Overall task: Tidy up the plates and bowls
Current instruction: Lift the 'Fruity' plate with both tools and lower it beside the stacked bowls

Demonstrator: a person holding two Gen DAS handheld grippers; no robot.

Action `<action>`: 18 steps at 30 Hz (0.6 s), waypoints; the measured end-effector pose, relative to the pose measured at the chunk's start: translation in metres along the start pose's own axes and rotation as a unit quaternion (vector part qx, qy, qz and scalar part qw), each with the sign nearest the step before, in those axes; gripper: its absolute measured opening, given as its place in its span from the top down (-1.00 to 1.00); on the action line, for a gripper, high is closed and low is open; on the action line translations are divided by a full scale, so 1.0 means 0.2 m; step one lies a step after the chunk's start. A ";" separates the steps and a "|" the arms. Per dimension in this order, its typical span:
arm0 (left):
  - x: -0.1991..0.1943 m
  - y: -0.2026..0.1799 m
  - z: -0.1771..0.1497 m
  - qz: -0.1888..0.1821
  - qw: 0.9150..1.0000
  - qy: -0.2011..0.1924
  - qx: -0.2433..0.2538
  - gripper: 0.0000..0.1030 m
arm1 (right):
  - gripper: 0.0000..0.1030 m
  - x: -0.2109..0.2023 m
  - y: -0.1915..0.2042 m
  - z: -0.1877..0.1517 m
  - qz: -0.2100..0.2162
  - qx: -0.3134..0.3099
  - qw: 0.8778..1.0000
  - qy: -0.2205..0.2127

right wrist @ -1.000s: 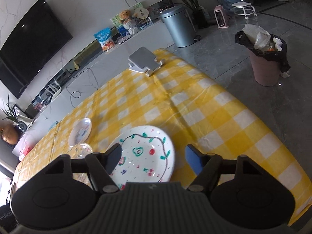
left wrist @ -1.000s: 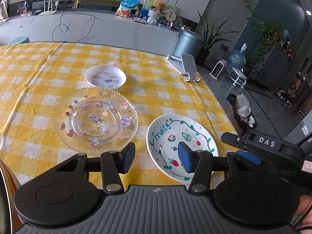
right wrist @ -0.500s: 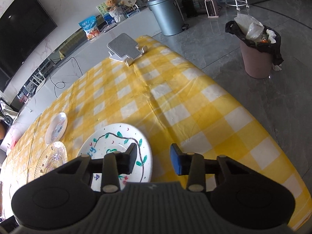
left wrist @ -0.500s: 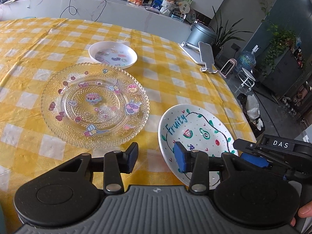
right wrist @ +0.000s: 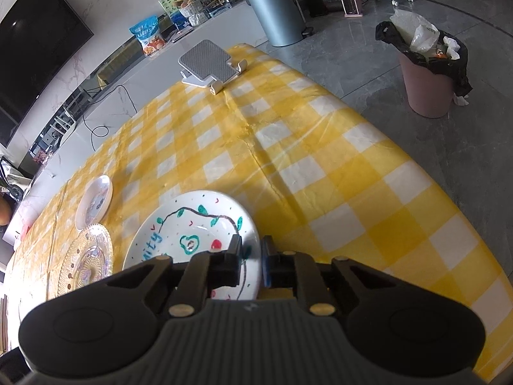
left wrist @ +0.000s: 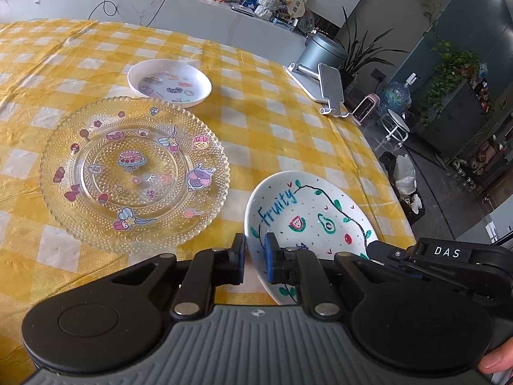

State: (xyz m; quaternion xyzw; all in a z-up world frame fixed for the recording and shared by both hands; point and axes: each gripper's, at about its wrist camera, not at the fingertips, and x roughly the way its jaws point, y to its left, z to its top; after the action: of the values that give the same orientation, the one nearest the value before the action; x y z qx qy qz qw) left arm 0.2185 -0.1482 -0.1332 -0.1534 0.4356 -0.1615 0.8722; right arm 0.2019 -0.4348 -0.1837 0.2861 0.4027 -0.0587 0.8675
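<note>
A white "Fruity" plate (left wrist: 307, 211) with painted fruit lies near the table's right edge; it also shows in the right wrist view (right wrist: 192, 234). My left gripper (left wrist: 255, 256) is shut on its left rim. My right gripper (right wrist: 251, 261) is shut on its right rim and also shows in the left wrist view (left wrist: 378, 250). A clear glass plate (left wrist: 134, 170) with cartoon stickers lies to the left, also in the right wrist view (right wrist: 88, 260). A small white bowl (left wrist: 170, 81) sits behind it, also in the right wrist view (right wrist: 94, 200).
The table carries a yellow checked cloth (left wrist: 272, 122). A grey tablet stand (left wrist: 323, 88) sits at the far right corner, also in the right wrist view (right wrist: 208, 64). A pink bin (right wrist: 426, 70) stands on the floor beyond the table edge.
Both grippers have closed from open onto the opposite rims of the "Fruity" plate. Both have moved in closer to it.
</note>
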 end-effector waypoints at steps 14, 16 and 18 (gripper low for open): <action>-0.19 0.01 -0.02 0.006 1.000 -0.019 0.017 0.74 | 0.85 -0.08 -0.03 -0.08 0.046 0.031 0.998 0.018; -0.23 0.02 -0.03 0.011 0.999 -0.023 0.022 0.74 | 0.86 -0.10 -0.03 -0.10 0.059 0.040 0.997 0.023; -0.27 0.03 -0.05 0.015 0.999 -0.025 0.024 0.74 | 0.86 -0.12 -0.02 -0.13 0.068 0.040 0.997 0.025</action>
State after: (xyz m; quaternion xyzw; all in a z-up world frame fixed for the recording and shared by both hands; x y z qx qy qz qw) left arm 0.1809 -0.1212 -0.1023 -0.1296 0.4123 -0.1549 0.8884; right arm 0.1673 -0.4269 -0.1803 0.3487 0.4014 -0.0090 0.8469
